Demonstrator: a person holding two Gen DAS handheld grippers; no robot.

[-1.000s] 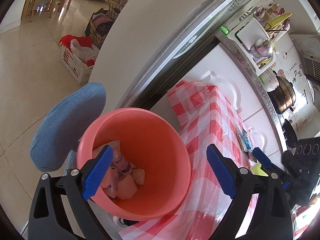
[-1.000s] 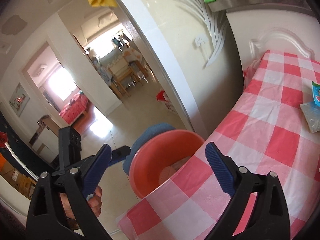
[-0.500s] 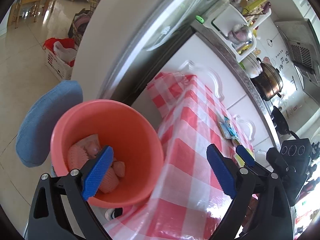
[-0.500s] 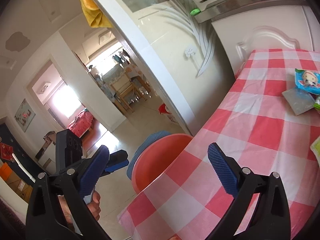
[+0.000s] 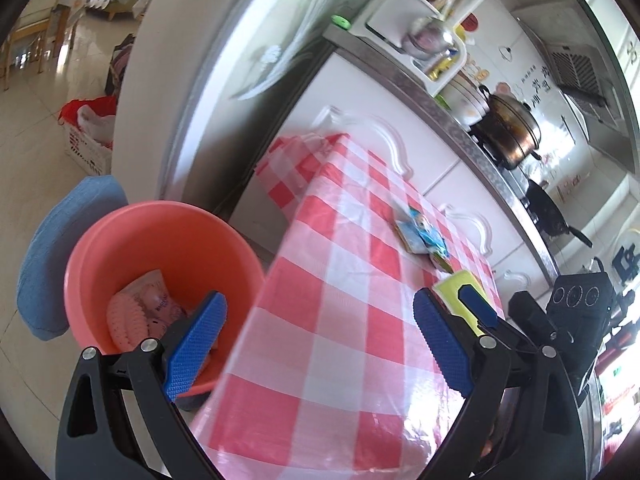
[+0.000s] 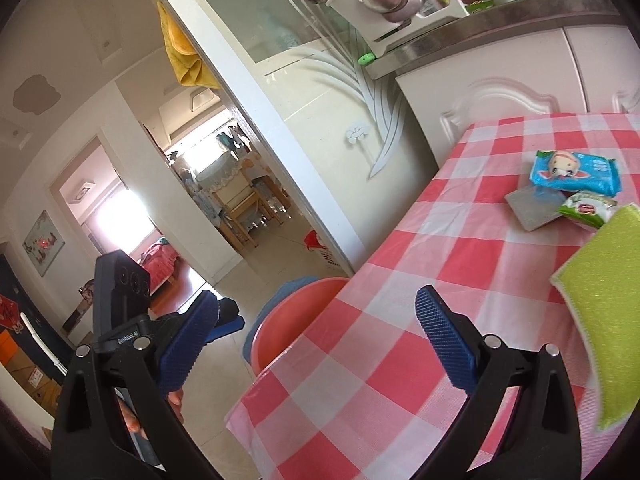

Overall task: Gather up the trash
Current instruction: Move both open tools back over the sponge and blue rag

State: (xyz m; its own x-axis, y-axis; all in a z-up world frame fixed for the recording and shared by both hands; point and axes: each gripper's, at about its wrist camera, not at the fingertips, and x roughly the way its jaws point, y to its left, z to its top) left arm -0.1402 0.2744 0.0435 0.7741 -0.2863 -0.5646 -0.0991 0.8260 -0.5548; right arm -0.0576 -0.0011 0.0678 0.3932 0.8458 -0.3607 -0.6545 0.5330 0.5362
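Now both grippers (image 5: 320, 344) (image 6: 316, 344) face the table (image 6: 440, 280), away from the bucket (image 5: 120, 240).

Checked tablecloth (image 6: 420, 264), blue packet (image 6: 576, 172), green packet (image 6: 588, 208), yellow sponge (image 6: 604, 304)

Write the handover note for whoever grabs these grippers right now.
Left gripper: open, empty, over the table edge beside the bin.
Right gripper: open, empty, over the table's near corner.
Done: some wrappers already lie in the bin, which stands on the floor at the table's end.
Left: blue packet, grey sachet and green packet lie together on the checked cloth, next to a yellow sponge.
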